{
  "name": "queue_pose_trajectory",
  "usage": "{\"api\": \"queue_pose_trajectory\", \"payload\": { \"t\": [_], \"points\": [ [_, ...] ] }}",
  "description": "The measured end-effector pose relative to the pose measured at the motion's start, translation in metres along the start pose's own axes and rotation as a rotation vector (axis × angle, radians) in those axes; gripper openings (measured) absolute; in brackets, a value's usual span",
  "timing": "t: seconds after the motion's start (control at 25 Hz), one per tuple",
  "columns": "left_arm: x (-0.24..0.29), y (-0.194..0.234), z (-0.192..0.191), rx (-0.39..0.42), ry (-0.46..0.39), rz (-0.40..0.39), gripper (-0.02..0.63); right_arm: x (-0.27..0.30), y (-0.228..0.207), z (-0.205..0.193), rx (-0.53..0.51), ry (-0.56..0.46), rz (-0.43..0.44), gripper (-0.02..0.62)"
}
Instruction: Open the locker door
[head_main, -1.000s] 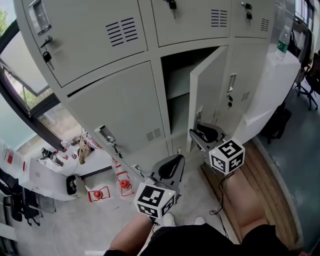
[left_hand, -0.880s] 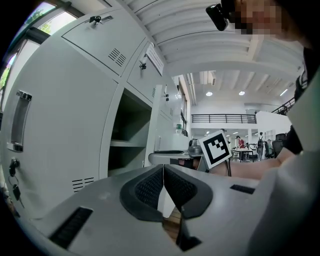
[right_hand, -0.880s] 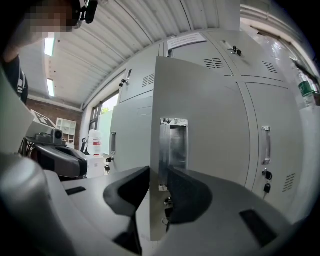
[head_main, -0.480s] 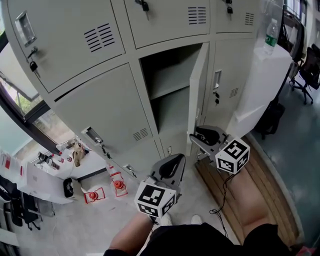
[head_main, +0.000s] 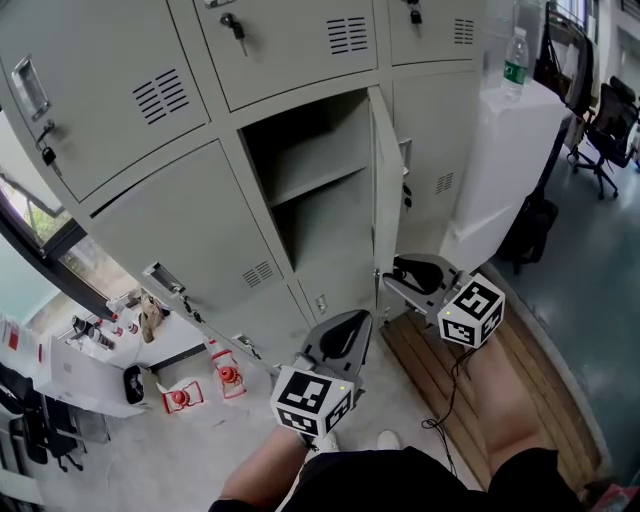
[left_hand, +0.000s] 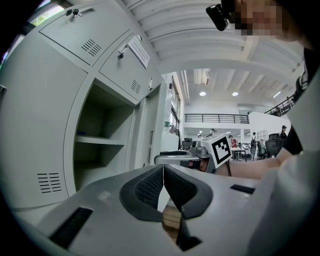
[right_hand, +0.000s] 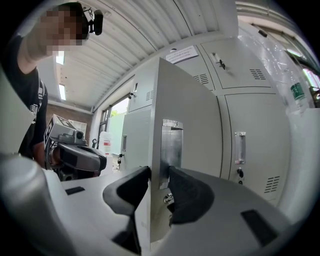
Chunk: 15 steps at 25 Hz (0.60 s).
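Right claw (right_hand: 157, 176): opening, astride locker door (right_hand: 190, 115) edge (door stands wide, grip seemingly done); left claw (left_hand: 163, 187) pressed together, empty.

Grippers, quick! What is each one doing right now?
Left gripper: closed, holding nothing.
Right gripper: jaws opening, with the edge of the locker door between them.

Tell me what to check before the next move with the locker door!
1. The locker door stands wide open: ok.
2. The right gripper is clear of the door: not ok. Its jaws are opening, with the door's edge between them.
3. The left gripper is shut and holds nothing: ok.
4. The left gripper is away from the door: ok.
5. Nothing lies on the shelf that could fall out: ok.
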<state>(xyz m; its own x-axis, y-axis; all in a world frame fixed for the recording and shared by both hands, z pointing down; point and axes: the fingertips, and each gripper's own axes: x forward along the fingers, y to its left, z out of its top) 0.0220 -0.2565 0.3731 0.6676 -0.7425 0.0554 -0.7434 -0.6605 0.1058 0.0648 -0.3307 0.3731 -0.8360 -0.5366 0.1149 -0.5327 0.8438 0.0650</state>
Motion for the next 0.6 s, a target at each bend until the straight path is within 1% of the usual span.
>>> {"api": "queue_pose_trajectory", "payload": {
  "t": [0.16, 0.48, 0.6],
  "points": [
    [0.009, -0.012, -0.001, 0.002, 0.000, -0.010, 0.017, -0.017, -0.009, -0.002, -0.001, -0.003, -0.045, 0.183],
    [0.024, -0.037, -0.001, 0.005, -0.004, -0.039, 0.017, -0.054, -0.035, -0.008, 0.023, 0.005, -0.177, 0.183],
    [0.027, -0.045, -0.002, 0.004, -0.004, -0.050, 0.017, -0.066, -0.043, -0.010, 0.013, 0.014, -0.231, 0.159]
  ]
}}
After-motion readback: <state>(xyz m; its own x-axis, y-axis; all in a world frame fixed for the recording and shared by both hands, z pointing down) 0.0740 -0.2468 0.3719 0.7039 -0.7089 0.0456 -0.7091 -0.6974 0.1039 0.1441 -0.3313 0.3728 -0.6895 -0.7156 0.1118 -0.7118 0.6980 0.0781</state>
